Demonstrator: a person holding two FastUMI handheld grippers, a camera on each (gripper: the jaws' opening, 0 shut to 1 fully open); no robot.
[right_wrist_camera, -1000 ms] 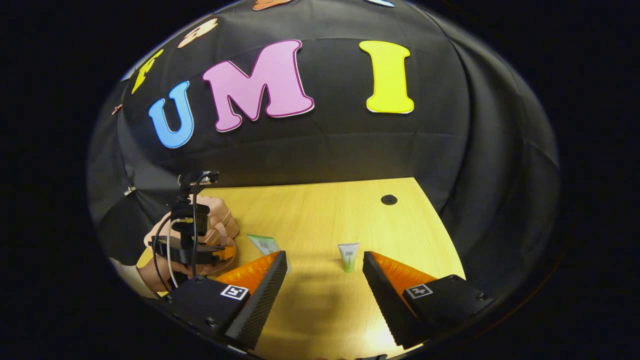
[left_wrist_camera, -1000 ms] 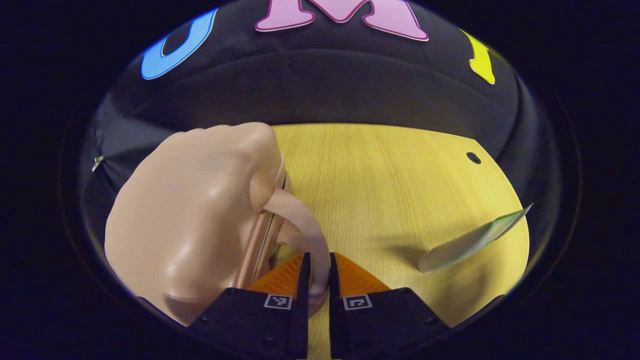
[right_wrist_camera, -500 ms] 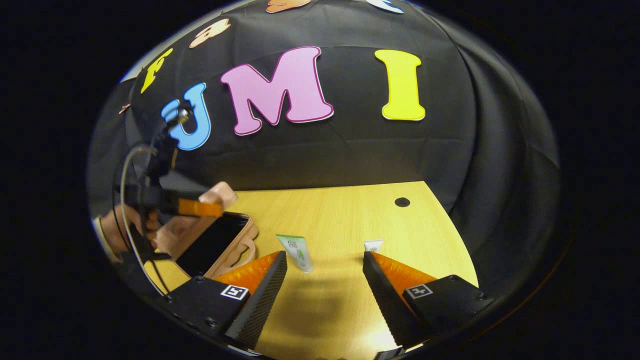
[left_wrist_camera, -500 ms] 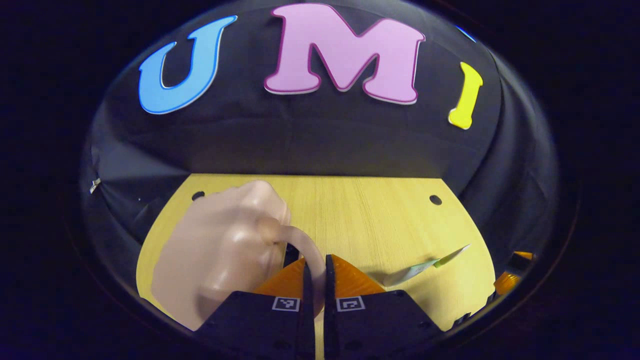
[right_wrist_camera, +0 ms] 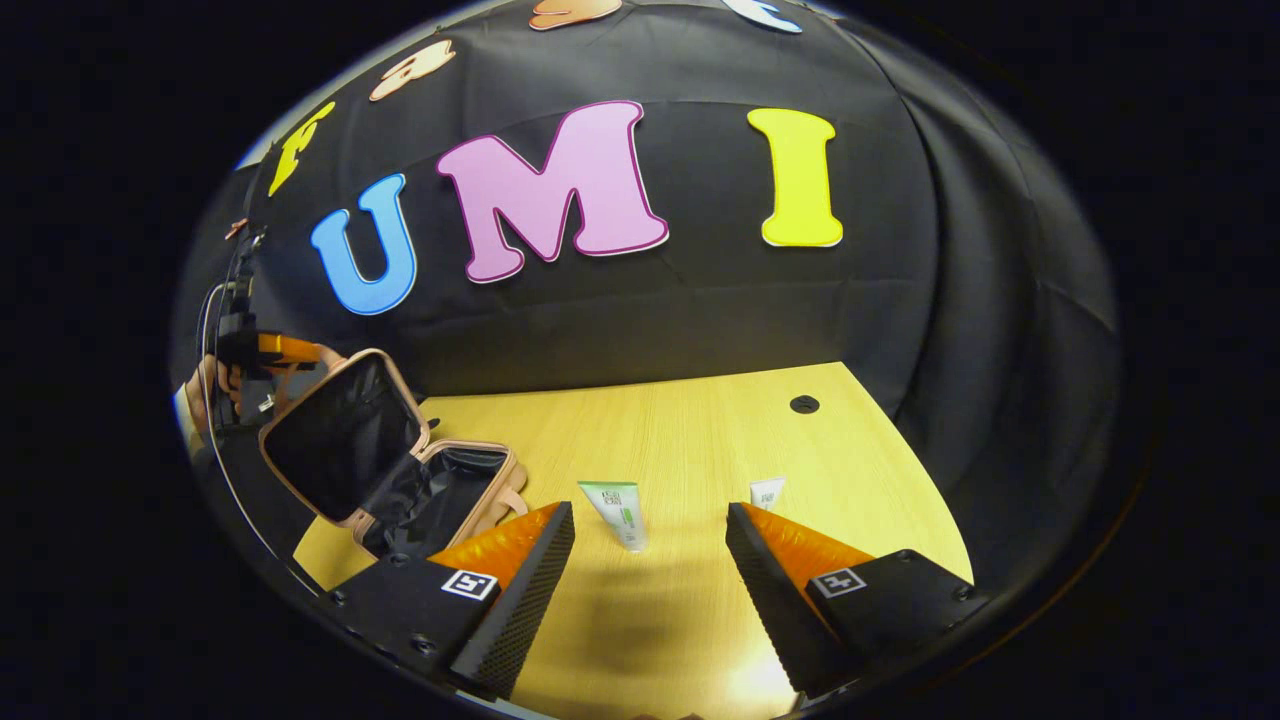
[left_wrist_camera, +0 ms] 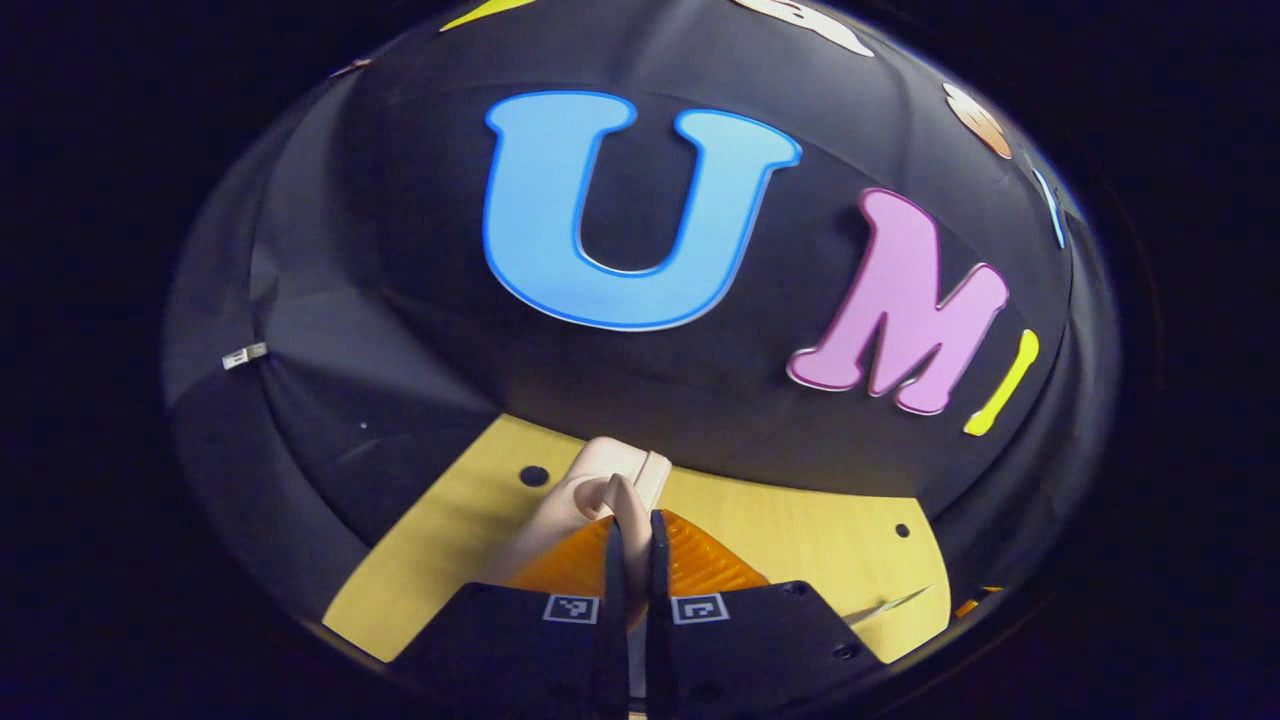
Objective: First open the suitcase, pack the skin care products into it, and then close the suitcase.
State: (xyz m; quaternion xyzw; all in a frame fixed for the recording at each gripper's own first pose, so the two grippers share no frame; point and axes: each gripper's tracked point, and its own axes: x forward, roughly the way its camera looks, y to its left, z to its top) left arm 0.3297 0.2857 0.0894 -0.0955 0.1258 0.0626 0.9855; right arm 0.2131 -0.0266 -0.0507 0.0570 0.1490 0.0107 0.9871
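One suitcase [right_wrist_camera: 400, 470] open on table [right_wrist_camera: 690, 420], lid upright, two tubes [right_wrist_camera: 620, 512] lying lengthwise, caps nearest, left gripper [left_wrist_camera: 631, 560] clamped on lid handle [left_wrist_camera: 618, 500], right gripper [right_wrist_camera: 650, 570] spread wide, empty.

Hidden and cut-off parts

The right gripper's finger [right_wrist_camera: 790, 560] hid the small tube's [right_wrist_camera: 766, 491] lower end; the case's [right_wrist_camera: 440, 495] near corner lay behind the other finger.

Pale pink suitcase [right_wrist_camera: 345, 440] (black lining), white-and-green tube [right_wrist_camera: 618, 508], yellow woodgrain table [right_wrist_camera: 700, 420].
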